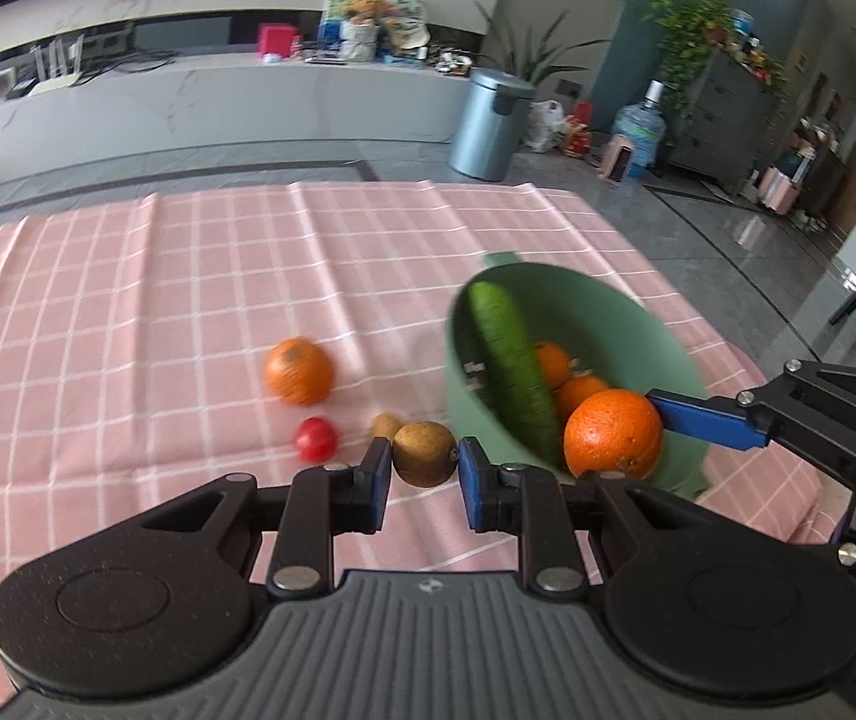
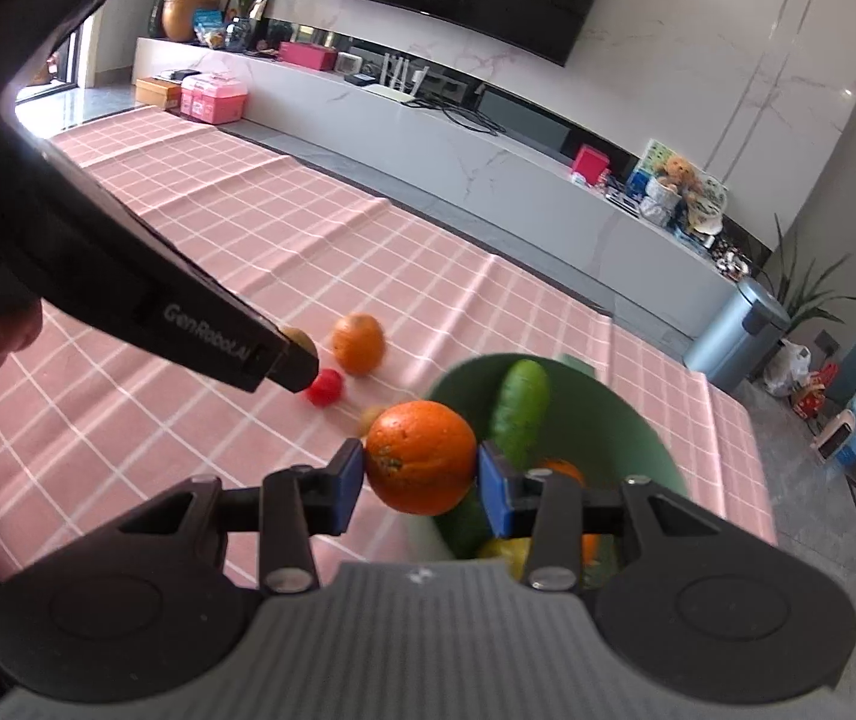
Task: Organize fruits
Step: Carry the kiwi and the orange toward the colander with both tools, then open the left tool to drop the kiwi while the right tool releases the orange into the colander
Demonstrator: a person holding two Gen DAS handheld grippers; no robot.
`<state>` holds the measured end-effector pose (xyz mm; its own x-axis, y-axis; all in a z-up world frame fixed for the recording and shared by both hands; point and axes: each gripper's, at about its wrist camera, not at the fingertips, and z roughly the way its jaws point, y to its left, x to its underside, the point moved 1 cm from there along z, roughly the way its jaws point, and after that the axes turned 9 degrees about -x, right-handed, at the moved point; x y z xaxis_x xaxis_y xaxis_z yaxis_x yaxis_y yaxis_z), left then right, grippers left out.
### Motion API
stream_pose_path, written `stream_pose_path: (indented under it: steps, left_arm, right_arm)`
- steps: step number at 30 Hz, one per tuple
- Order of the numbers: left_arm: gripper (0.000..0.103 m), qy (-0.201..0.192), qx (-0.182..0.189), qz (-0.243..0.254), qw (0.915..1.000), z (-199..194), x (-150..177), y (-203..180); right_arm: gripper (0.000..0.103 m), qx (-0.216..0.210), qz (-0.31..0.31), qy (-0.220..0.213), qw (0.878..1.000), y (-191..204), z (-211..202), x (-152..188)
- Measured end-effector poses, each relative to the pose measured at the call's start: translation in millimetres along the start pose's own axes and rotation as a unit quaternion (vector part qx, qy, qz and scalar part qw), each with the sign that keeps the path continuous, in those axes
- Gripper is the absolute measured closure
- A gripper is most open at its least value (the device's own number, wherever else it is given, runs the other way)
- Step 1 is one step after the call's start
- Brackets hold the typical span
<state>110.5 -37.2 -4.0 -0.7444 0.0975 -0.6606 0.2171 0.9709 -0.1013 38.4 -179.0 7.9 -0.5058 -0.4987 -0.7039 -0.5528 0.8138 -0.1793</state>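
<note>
My left gripper [image 1: 425,471] is shut on a brown kiwi [image 1: 424,453] just above the pink checked cloth [image 1: 158,300]. My right gripper [image 2: 421,483] is shut on a large orange [image 2: 421,457], which also shows in the left wrist view [image 1: 613,433], and holds it at the near rim of the green bowl [image 1: 626,324]. The bowl holds a cucumber [image 1: 509,369] and smaller oranges [image 1: 551,363]. On the cloth lie another orange [image 1: 299,371], a red tomato [image 1: 315,438] and a small brown fruit [image 1: 386,425].
The table's right edge drops to a grey tiled floor [image 1: 698,228]. A metal bin [image 1: 488,123] and a water jug [image 1: 638,132] stand on the floor beyond. A long white counter [image 1: 218,102] runs behind the table.
</note>
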Motion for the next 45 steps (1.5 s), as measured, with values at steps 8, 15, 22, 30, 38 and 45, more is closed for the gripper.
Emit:
stream_pose_path:
  steps: [8,15,22,30,38,45]
  left_arm:
    - [0.077,0.009,0.034,0.025,0.999,18.8,-18.7,-37.2]
    - [0.077,0.024,0.043,0.057,0.9972,43.6,-33.3,-64.5]
    - [0.077,0.052,0.042,0.084,0.9942,77.0,-41.0,-84.2]
    - [0.076,0.073,0.038,0.101,0.9914,100.5,-39.3,-93.3]
    - [0.076,0.074,0.039,0.115,0.9898,107.7,-46.1,-102.6]
    - [0.076,0.093,0.042,0.125,0.987,122.4,-43.4,-111.0]
  right_arm:
    - [0.065,0.025,0.036,0.011,0.999,-45.8,-11.9,8.3]
    - [0.065,0.038,0.051,0.036,0.997,-82.9,-4.9,16.4]
    - [0.065,0.031,0.069,0.061,0.995,-114.6,17.5,19.6]
    - [0.065,0.022,0.061,0.086,0.994,-134.3,48.1,24.6]
    - [0.065,0.013,0.041,0.101,0.994,-136.4,65.1,26.8]
    - [0.065,-0.005,0.055,0.121,0.991,-142.1,78.1,32.9]
